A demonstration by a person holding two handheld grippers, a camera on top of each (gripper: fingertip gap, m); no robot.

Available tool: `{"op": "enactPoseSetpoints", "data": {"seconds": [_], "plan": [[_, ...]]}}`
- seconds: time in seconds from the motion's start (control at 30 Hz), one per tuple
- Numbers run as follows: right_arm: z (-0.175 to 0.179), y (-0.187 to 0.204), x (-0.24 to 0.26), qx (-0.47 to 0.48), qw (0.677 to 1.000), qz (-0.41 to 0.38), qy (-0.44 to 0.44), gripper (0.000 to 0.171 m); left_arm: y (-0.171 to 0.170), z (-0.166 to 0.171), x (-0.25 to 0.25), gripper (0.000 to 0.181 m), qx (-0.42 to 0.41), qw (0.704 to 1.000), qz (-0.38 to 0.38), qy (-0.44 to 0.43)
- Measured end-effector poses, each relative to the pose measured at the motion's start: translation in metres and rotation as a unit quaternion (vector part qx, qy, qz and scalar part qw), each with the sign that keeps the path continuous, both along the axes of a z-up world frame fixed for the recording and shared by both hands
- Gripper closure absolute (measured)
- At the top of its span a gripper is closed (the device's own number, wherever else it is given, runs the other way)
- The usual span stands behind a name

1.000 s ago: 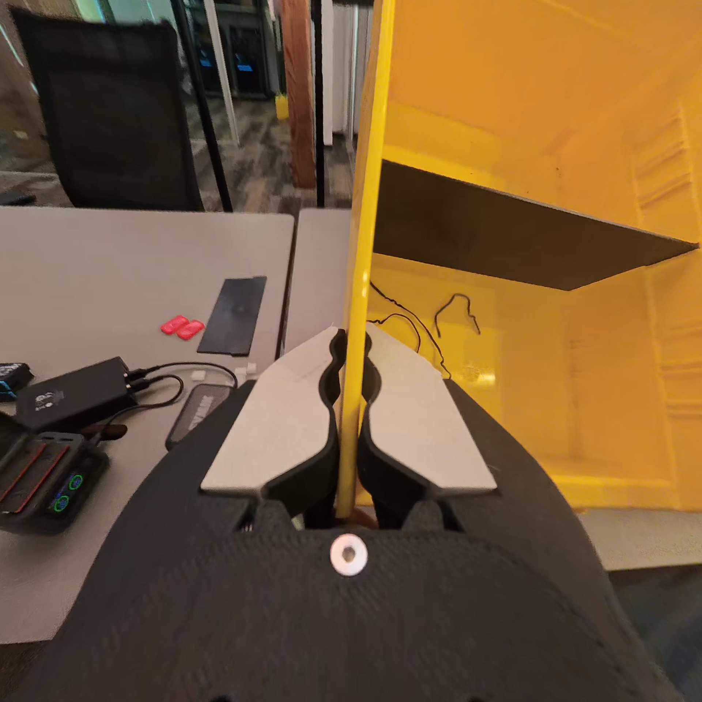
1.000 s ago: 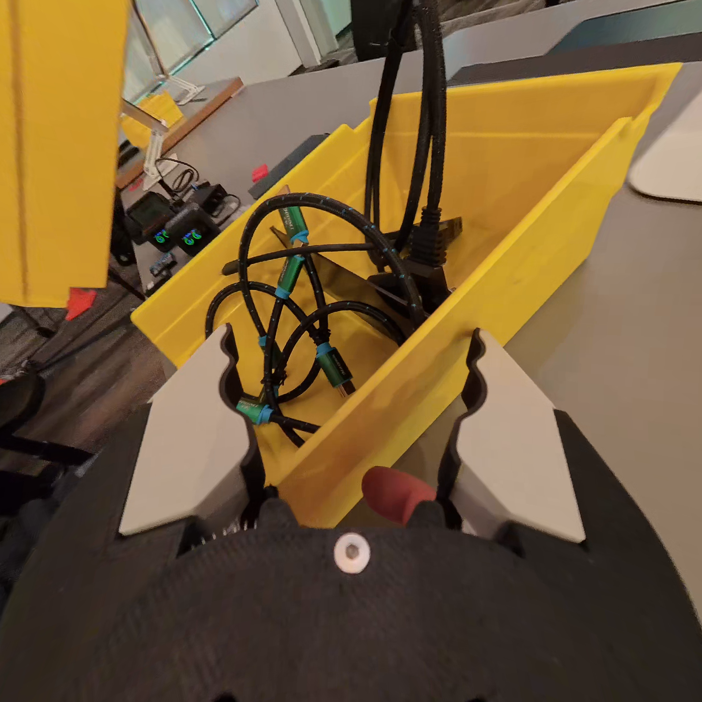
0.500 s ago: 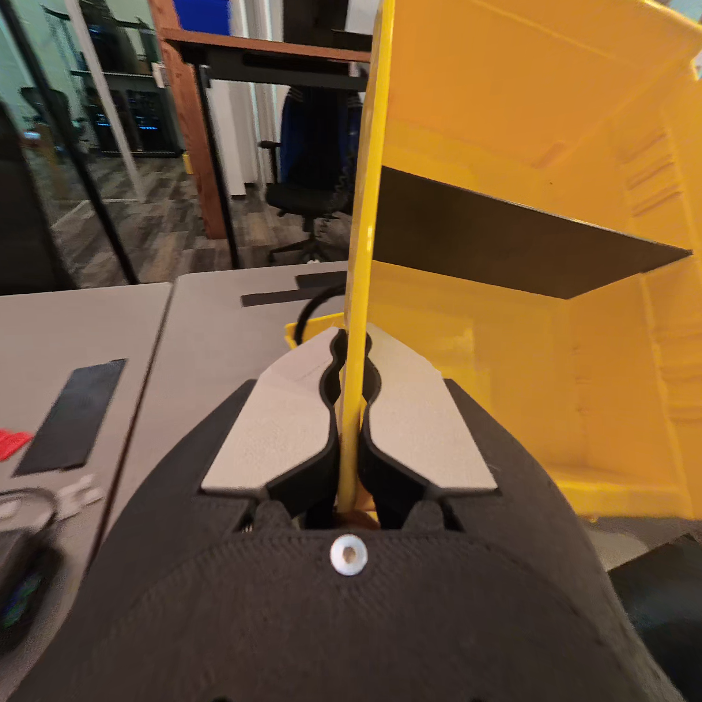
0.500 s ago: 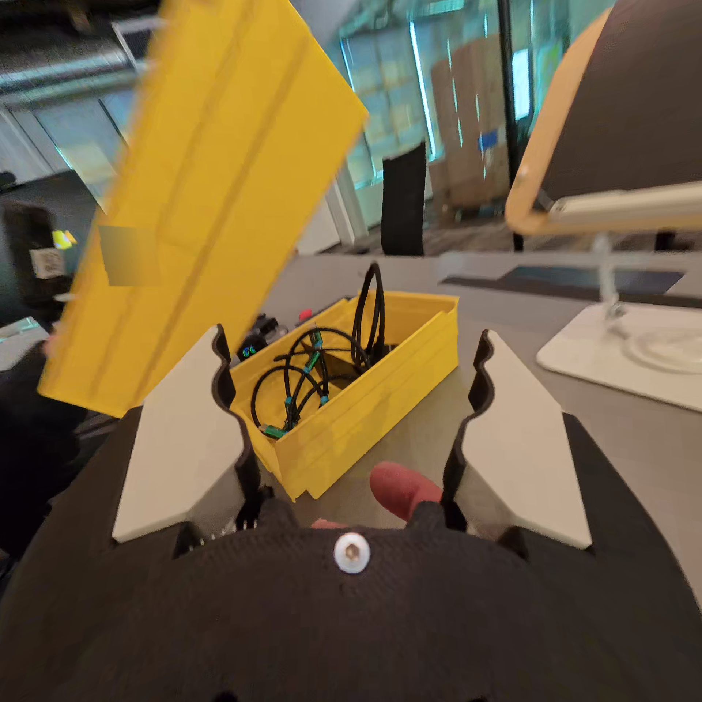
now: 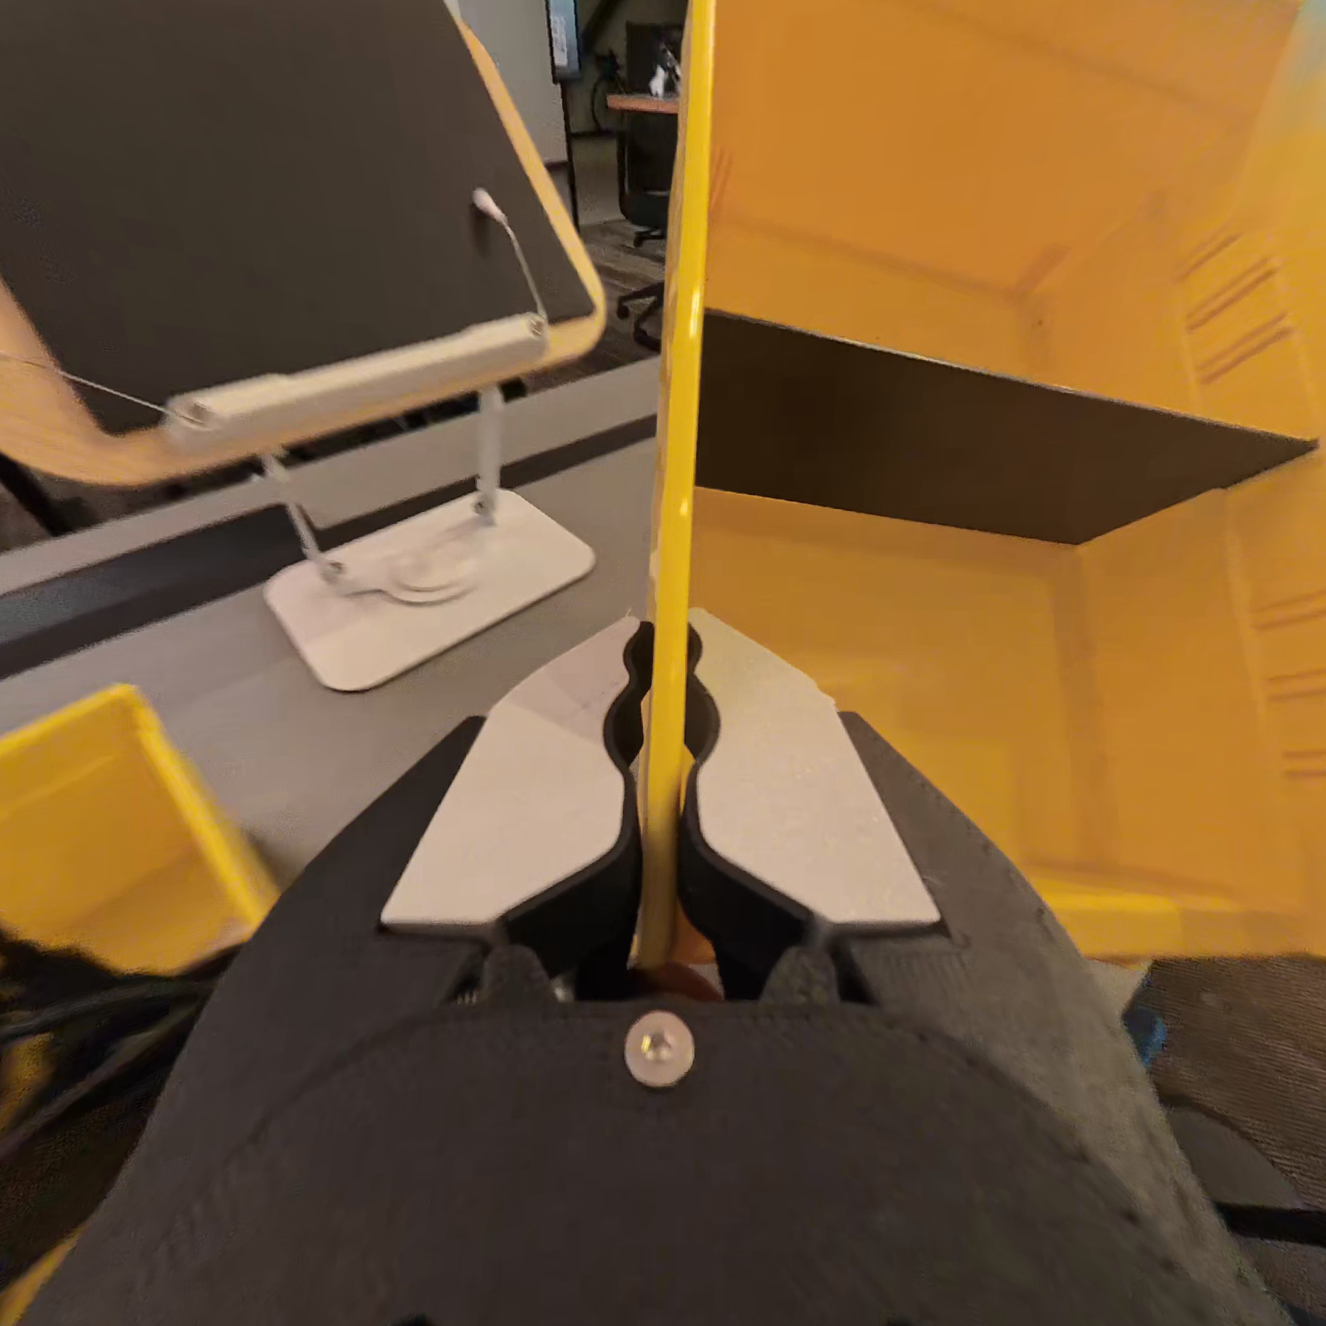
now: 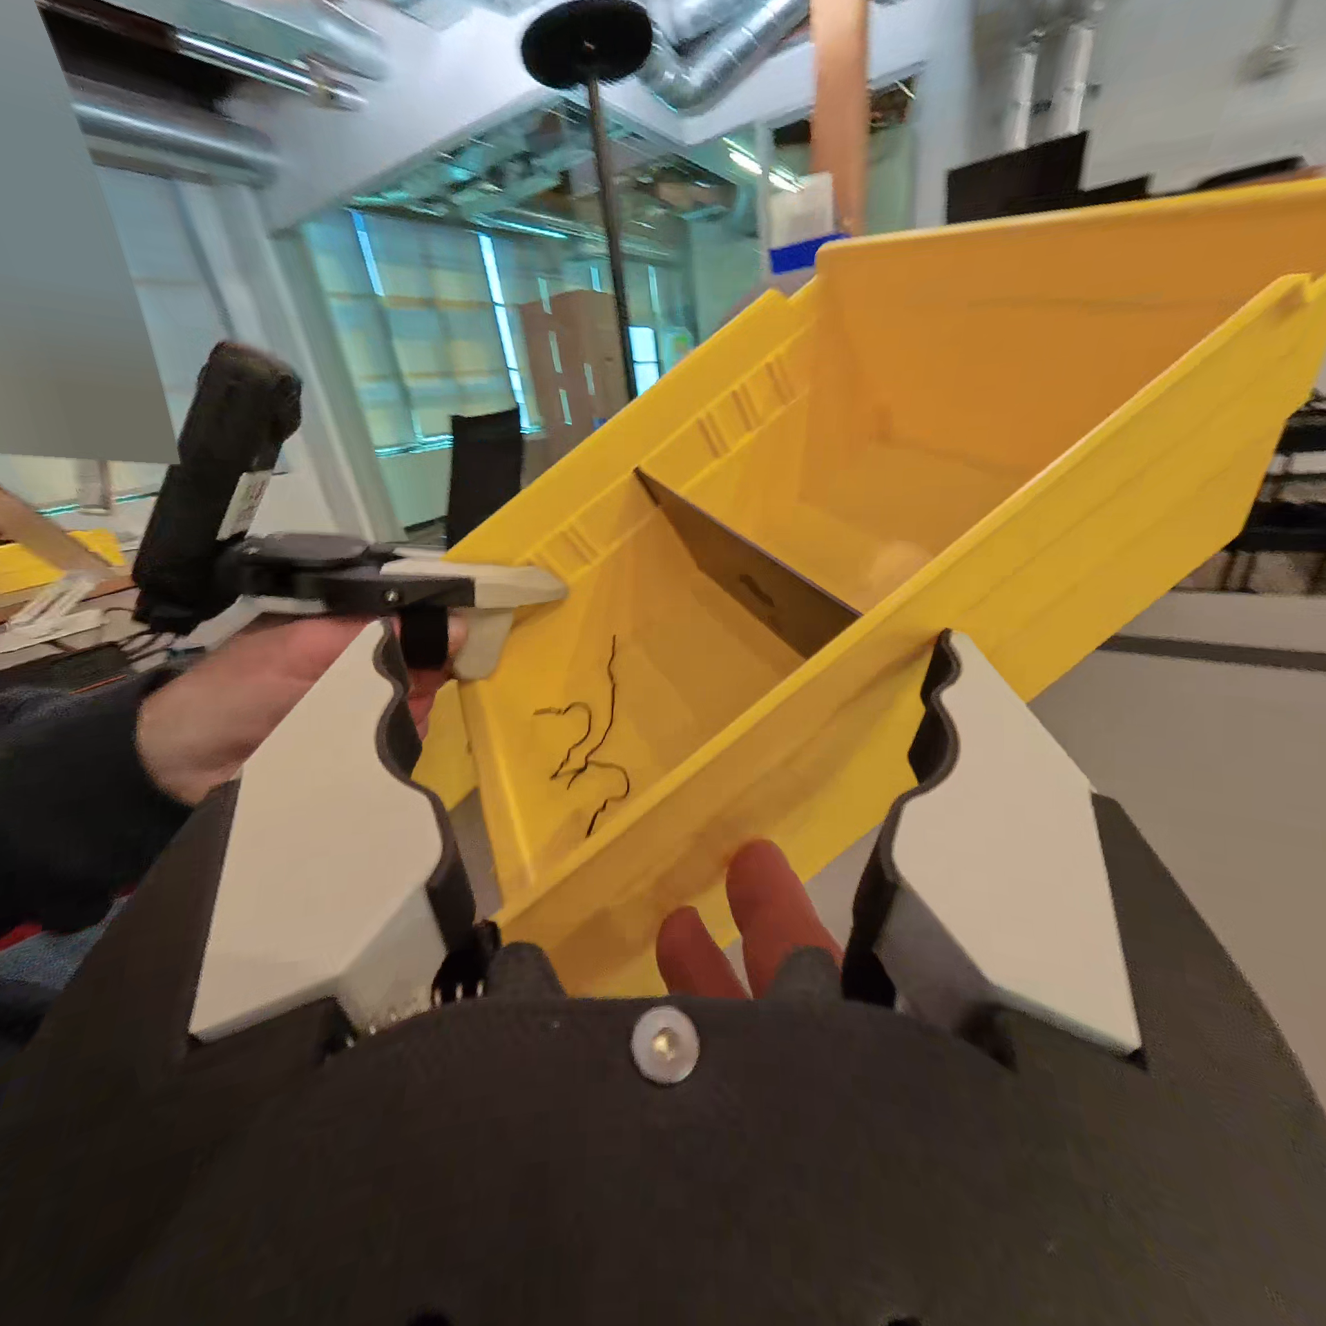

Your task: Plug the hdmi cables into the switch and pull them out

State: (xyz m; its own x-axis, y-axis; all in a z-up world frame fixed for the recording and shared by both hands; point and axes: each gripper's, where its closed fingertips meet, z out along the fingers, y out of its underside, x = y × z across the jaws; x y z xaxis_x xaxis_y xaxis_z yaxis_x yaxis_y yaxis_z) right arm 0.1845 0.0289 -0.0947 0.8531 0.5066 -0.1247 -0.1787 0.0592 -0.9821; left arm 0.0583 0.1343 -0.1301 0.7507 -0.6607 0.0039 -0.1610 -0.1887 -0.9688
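My left gripper (image 5: 666, 635) is shut on the side wall of an empty yellow bin (image 5: 969, 682) and holds it tilted in the air. A black divider (image 5: 969, 445) crosses the bin. In the right wrist view the same bin (image 6: 897, 502) fills the middle, with the left gripper (image 6: 502, 595) clamped on its rim. My right gripper (image 6: 664, 646) is open and empty just below the bin. Thin black threads (image 6: 595, 746) lie inside it. A second yellow bin (image 5: 93, 825) sits low on the left with blurred dark cables (image 5: 50, 1019) by it. No switch is in view.
A tilted wooden-edged board on a white stand (image 5: 430, 595) stands on the grey table (image 5: 287, 732) behind the second bin. A person's hand (image 6: 237, 710) holds the left gripper, and fingers (image 6: 760, 918) show between my right gripper's fingers. Office chairs and windows lie beyond. One gripper's finger ends stand about 20 centimeters off the other's.
The left gripper has swung the empty bin to the right, from the side with the electronics to the board stand. The right gripper has turned up from the cable bin to face the held bin.
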Motion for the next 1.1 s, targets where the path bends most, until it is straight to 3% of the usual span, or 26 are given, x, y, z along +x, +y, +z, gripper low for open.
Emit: {"op": "enactPoseSetpoints", "data": {"seconds": [0.17, 0.27, 0.47, 0.57, 0.67, 0.8, 0.9, 1.0, 1.1], "plan": [[-0.033, 0.008, 0.055, -0.064, 0.997, -0.040, -0.003, 0.047, -0.011, -0.052, 0.053, 0.175, -0.070, 0.997, -0.014, -0.011], [-0.058, 0.017, 0.076, -0.112, 0.990, -0.065, -0.060, 0.045, -0.020, -0.078, 0.077, 0.168, -0.118, 0.992, -0.033, -0.009], [-0.097, 0.027, 0.104, -0.183, 0.977, -0.069, -0.083, 0.060, -0.044, -0.119, 0.098, 0.154, -0.181, 0.981, -0.063, 0.009], [-0.121, 0.033, 0.121, -0.214, 0.965, -0.095, -0.118, 0.067, -0.059, -0.127, 0.111, 0.139, -0.200, 0.975, -0.099, 0.015], [-0.143, 0.038, 0.140, -0.242, 0.951, -0.120, -0.151, 0.078, -0.081, -0.132, 0.128, 0.113, -0.248, 0.954, -0.169, -0.004], [-0.150, 0.041, 0.163, -0.255, 0.933, -0.153, -0.203, 0.109, -0.104, -0.123, 0.133, 0.099, -0.284, 0.927, -0.244, -0.020], [-0.151, 0.045, 0.175, -0.253, 0.920, -0.174, -0.242, 0.121, -0.112, -0.099, 0.117, 0.097, -0.267, 0.927, -0.262, -0.037], [-0.150, 0.049, 0.187, -0.249, 0.908, -0.189, -0.279, 0.128, -0.107, -0.060, 0.077, 0.101, -0.188, 0.953, -0.236, -0.037], [-0.149, 0.053, 0.196, -0.247, 0.909, -0.186, -0.279, 0.133, -0.084, -0.033, 0.003, 0.103, -0.074, 0.985, -0.144, 0.054]]}}
